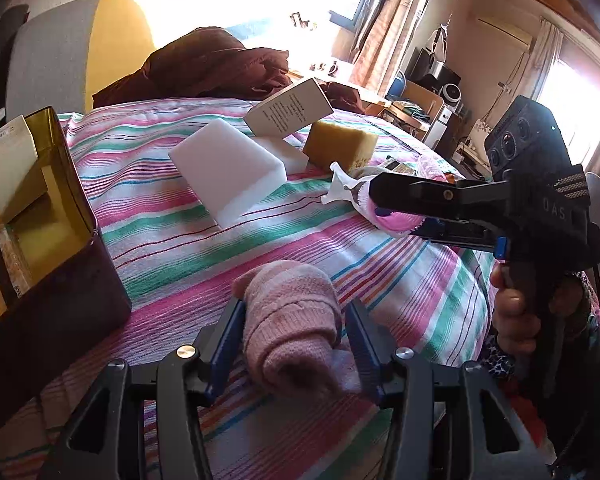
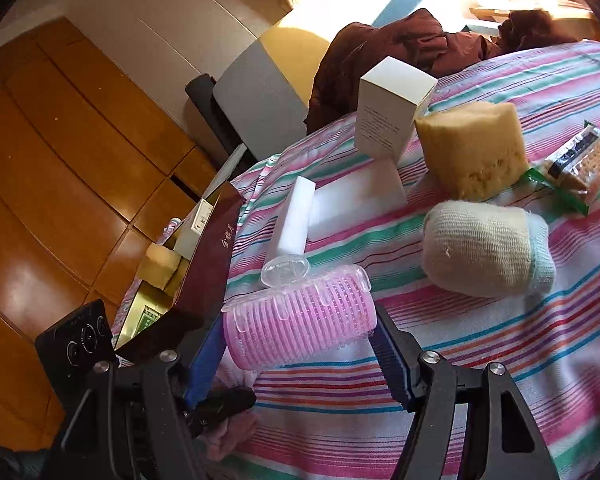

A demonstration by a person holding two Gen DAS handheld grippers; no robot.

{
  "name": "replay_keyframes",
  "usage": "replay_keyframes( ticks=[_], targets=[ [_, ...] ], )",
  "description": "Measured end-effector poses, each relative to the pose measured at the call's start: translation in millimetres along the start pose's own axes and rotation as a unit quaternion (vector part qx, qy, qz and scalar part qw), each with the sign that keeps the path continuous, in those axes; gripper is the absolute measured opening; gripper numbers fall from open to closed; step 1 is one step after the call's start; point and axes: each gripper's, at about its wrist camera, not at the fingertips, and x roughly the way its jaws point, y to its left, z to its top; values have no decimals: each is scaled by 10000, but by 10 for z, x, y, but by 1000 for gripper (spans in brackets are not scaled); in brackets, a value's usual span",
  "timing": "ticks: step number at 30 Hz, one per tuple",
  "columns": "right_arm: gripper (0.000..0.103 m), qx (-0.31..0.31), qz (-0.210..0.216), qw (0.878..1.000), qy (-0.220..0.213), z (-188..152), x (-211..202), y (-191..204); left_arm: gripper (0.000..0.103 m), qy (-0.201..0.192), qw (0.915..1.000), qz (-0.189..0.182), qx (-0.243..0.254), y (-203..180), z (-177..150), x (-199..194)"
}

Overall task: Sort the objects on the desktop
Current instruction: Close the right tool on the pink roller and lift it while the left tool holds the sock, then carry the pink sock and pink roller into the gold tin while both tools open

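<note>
A rolled pink sock [image 1: 292, 332] sits between the blue pads of my left gripper [image 1: 296, 308], which is shut on it just above the striped cloth [image 1: 204, 248]. My right gripper [image 2: 300, 320] is shut on a pink hair roller [image 2: 300, 328] with a clear clip; from the left wrist view it [image 1: 376, 196] hovers over the cloth at the right. White foam blocks [image 1: 228, 168], a yellow sponge [image 1: 340, 144], a white carton [image 1: 288, 108] and a cream rolled sock [image 2: 488, 248] lie on the cloth. A dark red box [image 1: 60, 264] with a gold inside stands open at the left.
The dark red box holds a white carton [image 1: 8, 164] and a sponge piece [image 2: 162, 264]. A wrapped snack packet [image 2: 580, 160] lies at the far right. A brown bundle of fabric [image 1: 204, 64] rests behind the objects. A grey and yellow chair back [image 1: 80, 48] stands beyond.
</note>
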Motion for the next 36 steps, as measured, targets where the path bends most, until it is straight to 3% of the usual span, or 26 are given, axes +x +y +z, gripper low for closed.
replay_keyframes(
  ticks=[4,9,21,29,36],
  targets=[
    [70,-136,-13,9999,-35,-14,-10,120,50,-36,10000,56,10,12,-18,-26],
    [70,-302,-91,9995,-87,-27,-22,226,39,-122,9999,88,-15,5,-41,-109],
    [70,-895,-111,9957,-210,-20,-69,615,39,-726,9972,148,-38,-33,-90,-789],
    [70,-1560,62,9877,-117,51,194,1190,39,-1166,9900,684,-391,348,-71,-1298],
    [70,-2244,184,9743,103,25,586,1711,39,-1354,9779,1252,-987,928,-94,-1601]
  ],
)
